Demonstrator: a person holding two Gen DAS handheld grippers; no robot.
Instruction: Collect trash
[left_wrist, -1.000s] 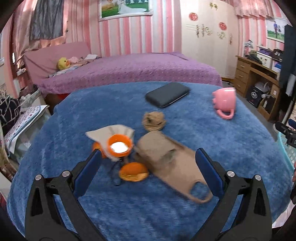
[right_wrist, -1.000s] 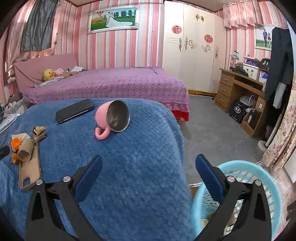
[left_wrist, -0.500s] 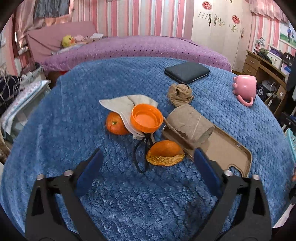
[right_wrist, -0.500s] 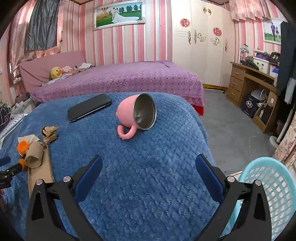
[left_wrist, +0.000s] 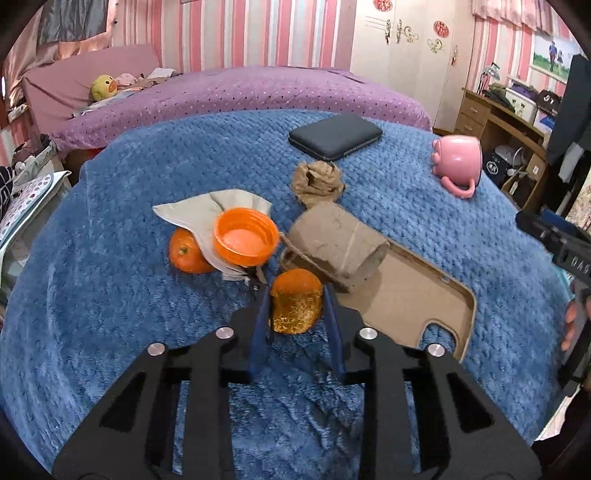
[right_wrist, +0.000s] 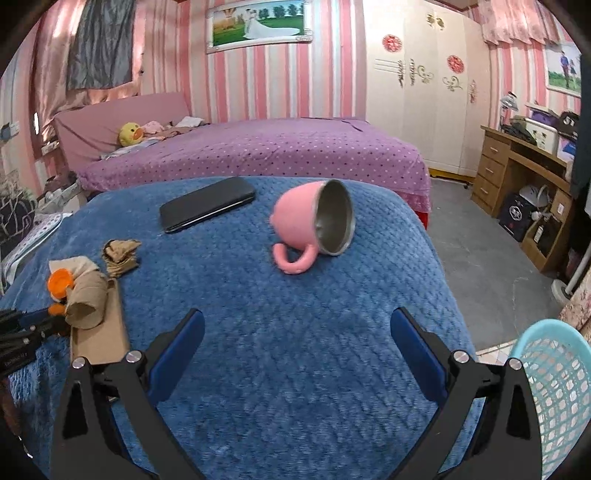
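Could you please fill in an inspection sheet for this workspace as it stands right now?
Surface: blue blanket, bare in front.
Job's things: orange peel, cardboard tube, crumpled paper, orange cap, cardboard sheet; blue basket on floor.
Clutter: pink mug tipped over, phone, whole orange.
Grippers: left gripper just closed on the peel; right gripper open, empty.
Cables: nothing seen.
Surroundings: purple bed, desk.

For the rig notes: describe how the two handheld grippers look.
Both match: the left gripper and right gripper have matte black, angular frames with triangular cutouts, round silver bolts at the joints, and flat blue pads lining the fingers. No cables or sleeves show.
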